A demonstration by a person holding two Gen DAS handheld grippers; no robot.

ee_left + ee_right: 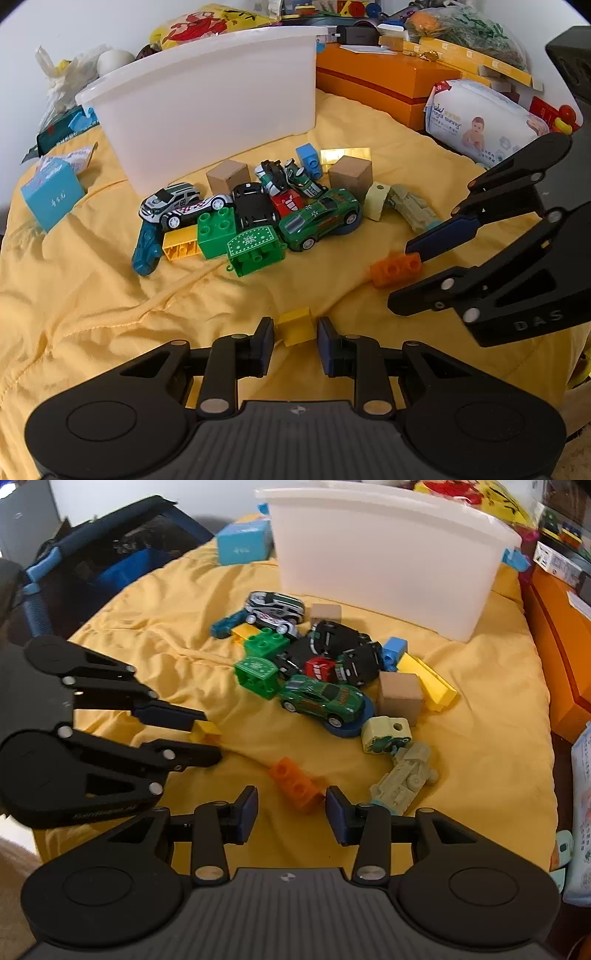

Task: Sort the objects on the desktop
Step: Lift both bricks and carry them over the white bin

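Observation:
A pile of toy cars and blocks lies on a yellow cloth [92, 314] before a white bin [207, 96]. My left gripper [295, 341] is open, its jaws on either side of a small yellow block [295, 325]; it also shows in the right wrist view [205, 744], with the yellow block [205, 733] between its tips. My right gripper [291, 812] is open around an orange block [299, 784]; in the left wrist view the right gripper [402, 275] straddles the same orange block [395, 269]. A green car [319, 218] sits mid-pile.
A blue box [51, 194] sits left of the bin. Orange boxes [384, 83] and a wipes pack [480, 120] crowd the back right. A pale green toy car [402, 779] and a pale block [384, 734] lie right of my right gripper. Wooden cubes [351, 175] stand in the pile.

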